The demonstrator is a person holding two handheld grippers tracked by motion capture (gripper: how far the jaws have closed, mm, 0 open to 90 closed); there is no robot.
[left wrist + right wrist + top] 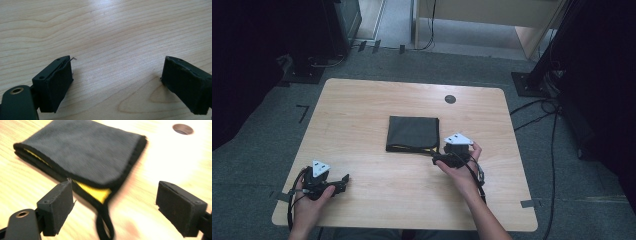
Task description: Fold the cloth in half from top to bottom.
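While it lies folded into a near square at the middle of the table [362,110], the cloth [413,133] shows a dark grey, soft-looking top with black edging. At its near edge the layers part a little, and a yellow strip [96,192] shows between them. From that same near right corner a thin black loop [105,227] trails out onto the wood. Beyond the cloth, toward the far right of the table, sits a small dark round hole [450,99].

In the high view the right gripper [437,159] sits just off the cloth's near right corner, held in the right hand [462,170] with the forearm coming in from the bottom edge. Its grey plate faces up and its jaws point left, along the cloth's near edge. Seen from the right gripper view, the jaws stand wide apart with nothing pressed between them; the yellow corner and loop lie ahead of the gap.

Near the table's front left corner, the left gripper [343,181] rests low in the left hand [309,200], well apart from the cloth. Its jaws are spread over bare wood.
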